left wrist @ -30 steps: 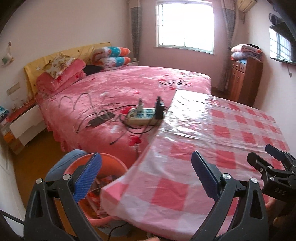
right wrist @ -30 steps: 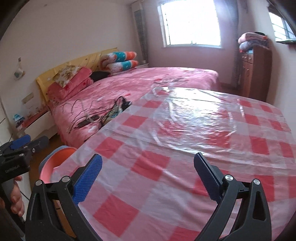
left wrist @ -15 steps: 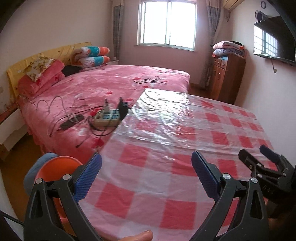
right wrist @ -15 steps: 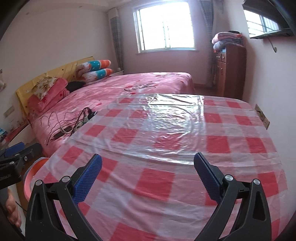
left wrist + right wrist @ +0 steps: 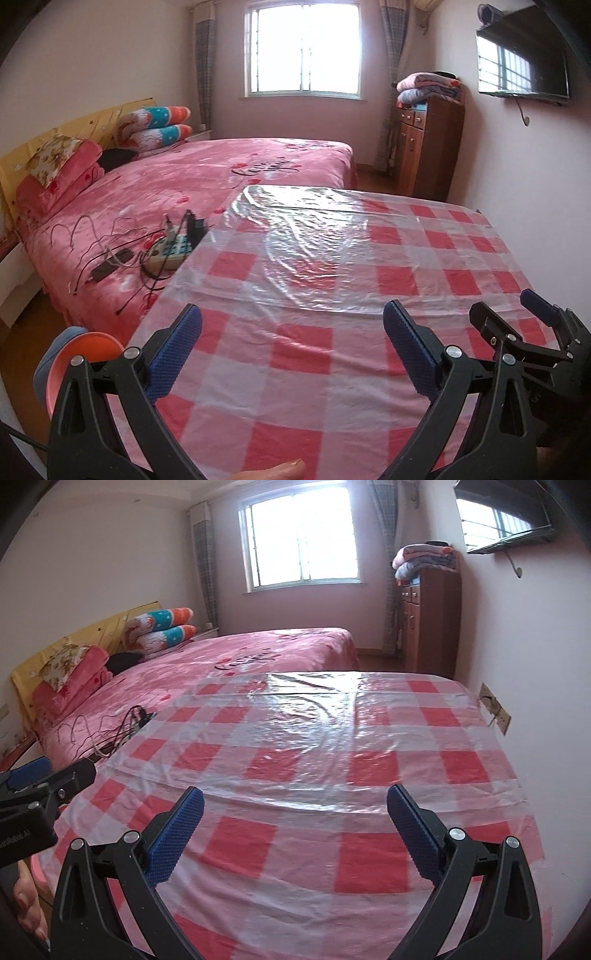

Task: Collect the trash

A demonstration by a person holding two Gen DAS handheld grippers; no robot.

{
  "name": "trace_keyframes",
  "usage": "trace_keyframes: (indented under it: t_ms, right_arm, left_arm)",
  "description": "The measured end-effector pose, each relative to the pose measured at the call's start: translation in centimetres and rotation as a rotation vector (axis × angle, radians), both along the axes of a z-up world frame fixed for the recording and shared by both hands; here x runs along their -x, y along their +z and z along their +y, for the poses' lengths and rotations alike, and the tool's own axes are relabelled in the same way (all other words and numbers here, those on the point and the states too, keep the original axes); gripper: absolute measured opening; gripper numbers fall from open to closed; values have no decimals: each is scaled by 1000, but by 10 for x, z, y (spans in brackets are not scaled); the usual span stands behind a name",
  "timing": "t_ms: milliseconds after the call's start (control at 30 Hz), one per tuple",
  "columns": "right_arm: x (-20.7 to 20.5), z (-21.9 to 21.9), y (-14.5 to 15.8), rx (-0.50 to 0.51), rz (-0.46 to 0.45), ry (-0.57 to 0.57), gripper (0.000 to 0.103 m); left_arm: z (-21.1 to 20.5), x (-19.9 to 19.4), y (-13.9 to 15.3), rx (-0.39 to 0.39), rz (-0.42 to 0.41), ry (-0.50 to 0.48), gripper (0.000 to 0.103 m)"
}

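My left gripper [image 5: 291,350] is open and empty above the near edge of a table with a red-and-white checked cloth under clear plastic [image 5: 332,266]. My right gripper [image 5: 295,830] is open and empty over the same table [image 5: 314,746]. The right gripper also shows at the right of the left wrist view [image 5: 517,332], and the left gripper at the left of the right wrist view [image 5: 44,779]. An orange bin [image 5: 85,354] stands on the floor left of the table, mostly hidden by the left gripper. I see no loose trash on the table.
A pink bed [image 5: 192,192] lies left of the table, with a power strip [image 5: 170,253] and tangled cables on it. A wooden cabinet [image 5: 428,144] with folded blankets stands at the back right. A TV [image 5: 524,62] hangs on the right wall.
Both grippers have swung to the right and risen a little. The bin has slid toward the left edge of view and the table now fills the middle. Both stay open.
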State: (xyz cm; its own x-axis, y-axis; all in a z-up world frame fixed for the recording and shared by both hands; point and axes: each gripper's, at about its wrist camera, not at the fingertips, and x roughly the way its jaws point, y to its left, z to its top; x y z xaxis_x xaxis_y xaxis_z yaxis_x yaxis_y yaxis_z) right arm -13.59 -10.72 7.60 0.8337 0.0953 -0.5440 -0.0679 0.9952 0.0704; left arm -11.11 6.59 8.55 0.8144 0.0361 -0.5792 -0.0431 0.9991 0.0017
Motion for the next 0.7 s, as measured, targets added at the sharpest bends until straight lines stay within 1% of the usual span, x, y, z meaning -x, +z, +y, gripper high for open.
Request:
trace_keyframes:
  t_ms: [300, 400, 700]
  right_arm:
    - [-1, -29, -1, 1, -6, -64, 98]
    - [-1, -36, -2, -1, -6, -79, 98]
    - [-3, -47, -3, -1, -2, -103, 98]
  left_arm:
    - [-28, -15, -5, 2, -7, -27, 99]
    - [-36, -18, -9, -8, -5, -37, 99]
    - [-44, -25, -19, -27, -5, -35, 99]
